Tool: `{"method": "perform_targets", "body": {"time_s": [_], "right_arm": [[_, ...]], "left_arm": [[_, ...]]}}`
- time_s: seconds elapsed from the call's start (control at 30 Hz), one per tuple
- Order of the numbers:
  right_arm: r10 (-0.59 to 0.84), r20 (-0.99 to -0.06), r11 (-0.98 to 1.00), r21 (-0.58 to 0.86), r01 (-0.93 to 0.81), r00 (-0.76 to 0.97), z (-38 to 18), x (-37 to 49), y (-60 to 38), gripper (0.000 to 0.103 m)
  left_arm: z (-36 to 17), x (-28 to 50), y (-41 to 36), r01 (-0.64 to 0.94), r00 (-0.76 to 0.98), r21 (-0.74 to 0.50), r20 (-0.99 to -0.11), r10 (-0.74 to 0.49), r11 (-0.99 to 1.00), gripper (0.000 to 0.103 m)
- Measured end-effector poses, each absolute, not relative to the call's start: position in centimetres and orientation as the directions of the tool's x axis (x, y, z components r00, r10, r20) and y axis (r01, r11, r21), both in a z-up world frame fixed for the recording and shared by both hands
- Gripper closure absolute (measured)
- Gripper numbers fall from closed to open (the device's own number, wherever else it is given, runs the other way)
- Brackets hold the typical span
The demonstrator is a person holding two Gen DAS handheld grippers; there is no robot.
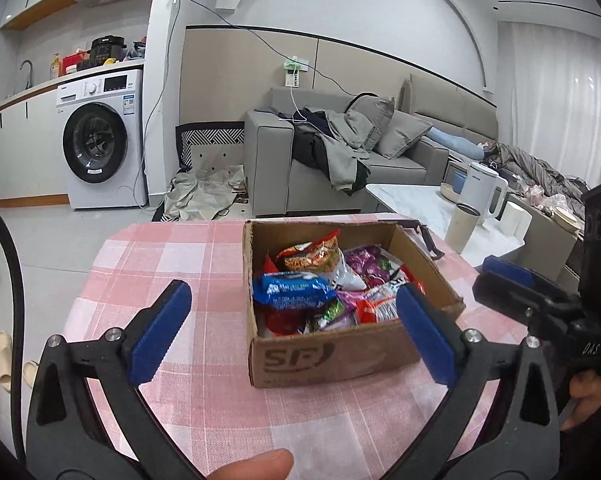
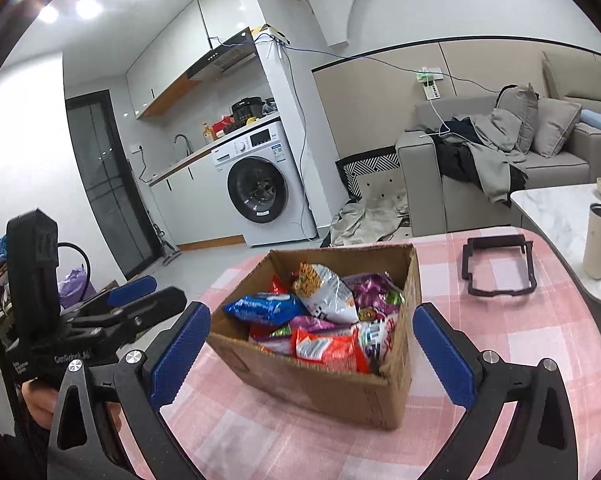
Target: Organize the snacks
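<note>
A brown cardboard box [image 1: 340,354] [image 2: 320,384] stands on a round table with a pink checked cloth [image 1: 160,264] [image 2: 540,340]. Several snack packets fill it: a blue one [image 1: 296,290] [image 2: 264,308], a red and silver noodle bag [image 1: 320,258] [image 2: 324,284], a purple one [image 1: 370,264] [image 2: 374,290] and an orange-red one [image 2: 328,350]. My left gripper [image 1: 296,334] hangs open before the box's near wall, nothing between its blue pads. My right gripper [image 2: 312,354] is open too, its jaws standing either side of the box's near corner without touching. Each gripper shows at the edge of the other's view.
A black rectangular frame [image 2: 496,266] [image 1: 428,240] lies on the cloth behind the box. A beige tumbler [image 2: 598,240] [image 1: 462,226] and a white kettle [image 1: 486,190] stand on a marble side table at the right. A grey sofa and a washing machine [image 1: 100,140] lie beyond.
</note>
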State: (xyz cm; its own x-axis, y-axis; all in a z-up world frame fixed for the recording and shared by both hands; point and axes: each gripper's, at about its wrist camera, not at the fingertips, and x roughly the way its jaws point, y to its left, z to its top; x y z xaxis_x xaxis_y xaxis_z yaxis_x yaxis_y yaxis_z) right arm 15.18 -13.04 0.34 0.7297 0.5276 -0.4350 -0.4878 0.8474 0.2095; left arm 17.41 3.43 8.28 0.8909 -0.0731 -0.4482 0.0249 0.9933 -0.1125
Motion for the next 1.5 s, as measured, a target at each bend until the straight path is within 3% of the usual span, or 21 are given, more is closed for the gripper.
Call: {"method": "perform_targets", "body": {"time_s": [0.3,0.63,1.2,1.5], "right_arm": [[0.526,-0.419,0.849,0.201,-0.489,0.740,-1.5,13.2,-13.7,0.000],[0.484,-0.416,0.871,0.141,-0.471,0.770,-3.9,13.3,-13.7,0.000],[0.406,-0.333,0.909,0.051,-0.414,0.851,-4.5,12.5,-13.8,0.000],[0.406,-0.342,0.908,0.046,-0.417,0.847,-4.6,12.6,-13.7,0.000]], "left_arm": [[6.3,15.2,2.5,0.016,0.901,-0.072,-0.430,-0.046,0.997,0.001],[3.7,15.9,3.6,-0.017,0.913,-0.128,-0.405,-0.037,0.992,0.001],[1.3,16.6,3.0,-0.031,0.930,-0.085,-0.367,-0.002,0.996,0.001],[1.0,16.7,3.0,-0.031,0.930,-0.088,-0.367,-0.003,0.996,0.001]]}}
